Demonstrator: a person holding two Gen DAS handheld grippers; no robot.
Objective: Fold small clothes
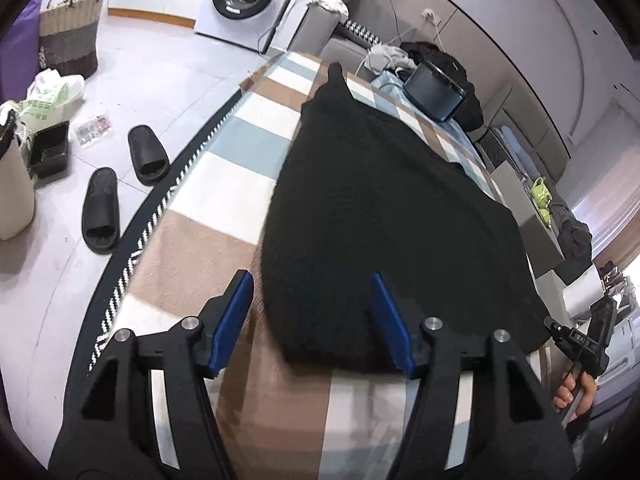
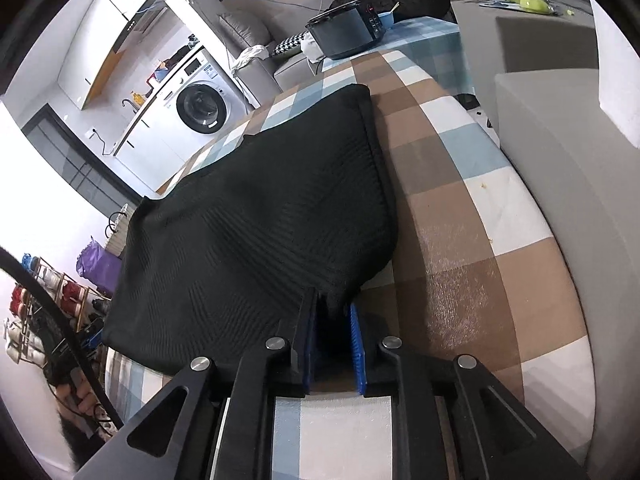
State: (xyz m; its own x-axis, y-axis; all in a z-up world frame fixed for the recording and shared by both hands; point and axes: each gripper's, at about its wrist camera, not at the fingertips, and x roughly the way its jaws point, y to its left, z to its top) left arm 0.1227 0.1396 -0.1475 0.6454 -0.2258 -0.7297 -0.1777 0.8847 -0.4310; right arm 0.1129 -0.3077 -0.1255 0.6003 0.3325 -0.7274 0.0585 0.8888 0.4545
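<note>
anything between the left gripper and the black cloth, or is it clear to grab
Nothing visible is in the way. The left gripper is open right at the near edge of the black knit garment, which lies on the checked blanket. The right gripper is nearly shut, with a corner of the garment between its fingers.

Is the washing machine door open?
No, the washing machine has its round door shut flat against the front in the right wrist view.

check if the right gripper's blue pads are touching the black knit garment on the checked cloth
Touching. In the right wrist view the right gripper has its jaws nearly closed on the near edge of the black knit garment, and the fabric bunches between the blue pads.
</note>
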